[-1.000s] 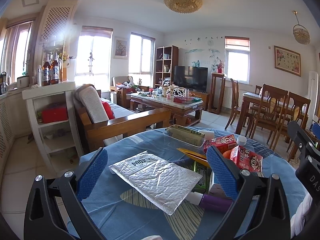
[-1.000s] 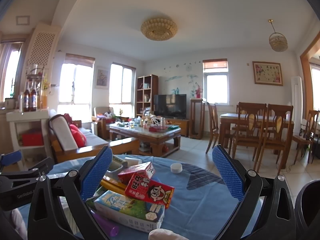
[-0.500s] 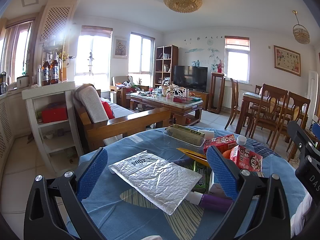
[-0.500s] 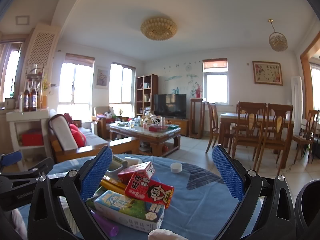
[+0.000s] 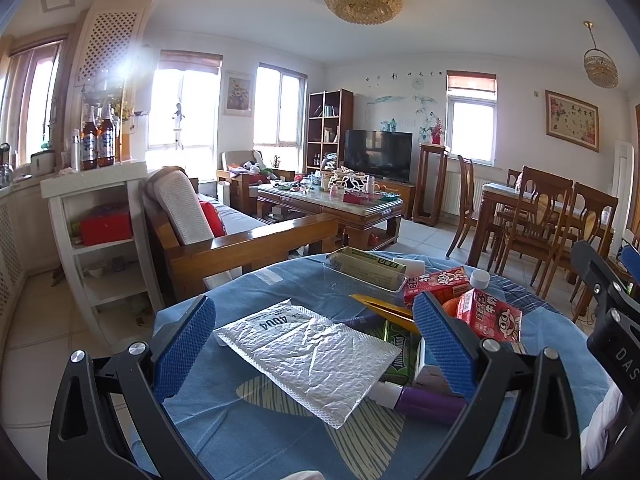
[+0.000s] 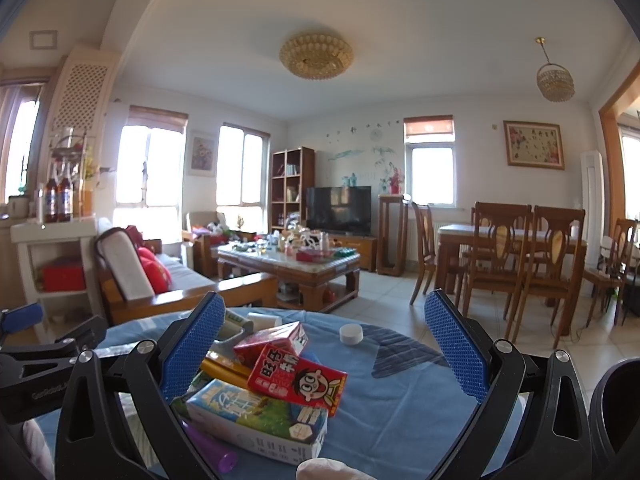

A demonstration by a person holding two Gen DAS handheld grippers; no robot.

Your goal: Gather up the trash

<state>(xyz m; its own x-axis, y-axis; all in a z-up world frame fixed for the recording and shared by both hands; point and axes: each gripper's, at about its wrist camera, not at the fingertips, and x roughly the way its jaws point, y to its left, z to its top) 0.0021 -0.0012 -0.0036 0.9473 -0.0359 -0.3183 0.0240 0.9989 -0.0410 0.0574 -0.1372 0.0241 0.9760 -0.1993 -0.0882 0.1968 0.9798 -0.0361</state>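
left gripper: jaws wide apart, nothing held | silver bag: laid flat on the blue table between the jaws, long side running from near right to far left | right gripper: jaws wide apart, nothing held | red carton: laid on the pile, tilted

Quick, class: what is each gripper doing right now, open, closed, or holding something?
Left gripper: open, holding nothing, above the silver pouch.
Right gripper: open, holding nothing, above the red carton.
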